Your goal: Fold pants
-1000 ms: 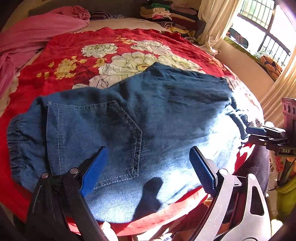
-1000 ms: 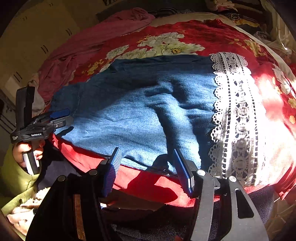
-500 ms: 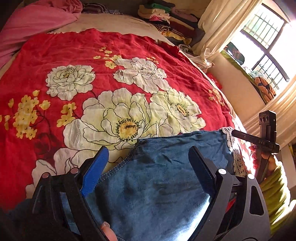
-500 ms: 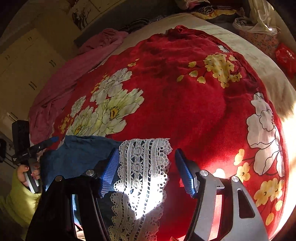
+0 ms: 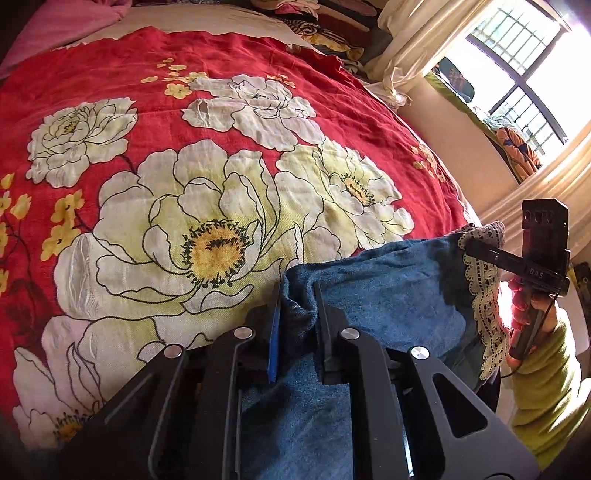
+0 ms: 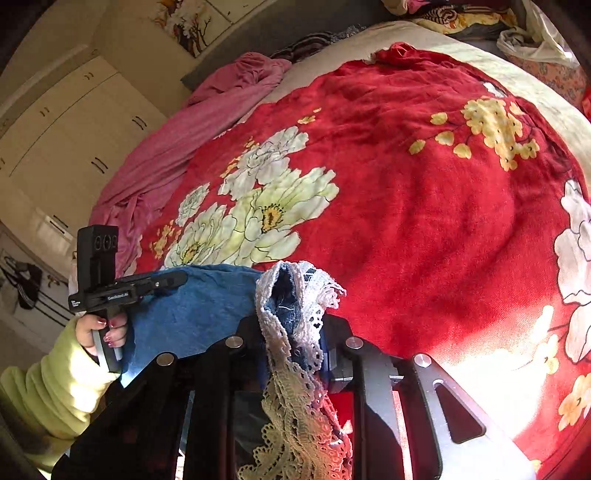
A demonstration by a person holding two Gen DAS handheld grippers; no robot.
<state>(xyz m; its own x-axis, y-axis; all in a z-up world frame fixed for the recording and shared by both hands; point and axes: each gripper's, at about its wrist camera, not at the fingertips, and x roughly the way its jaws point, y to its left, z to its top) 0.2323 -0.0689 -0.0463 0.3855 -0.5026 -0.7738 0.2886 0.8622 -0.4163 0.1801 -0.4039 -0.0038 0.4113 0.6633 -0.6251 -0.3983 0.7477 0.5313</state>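
Blue denim pants [image 5: 388,295] with a white lace hem [image 5: 487,302] hang between my two grippers above the near edge of the bed. My left gripper [image 5: 297,325] is shut on a bunched fold of the denim edge. My right gripper [image 6: 295,332] is shut on the lace-trimmed hem [image 6: 295,295] of the pants [image 6: 192,314]. The right gripper also shows at the right of the left wrist view [image 5: 517,262]; the left one shows at the left of the right wrist view [image 6: 147,284]. The rest of the pants hangs hidden below the grippers.
A red blanket with large white flowers [image 5: 221,166] covers the bed [image 6: 424,203]. A pink sheet [image 6: 177,140] lies bunched at the far left side. Folded clothes [image 5: 325,22] are stacked at the back. A window with curtains [image 5: 517,74] is at the right; wardrobes [image 6: 74,140] stand at the left.
Both grippers were open over the flat pants; they have moved to the far edge, shut on the denim and the lace hem, and lifted it off the blanket.
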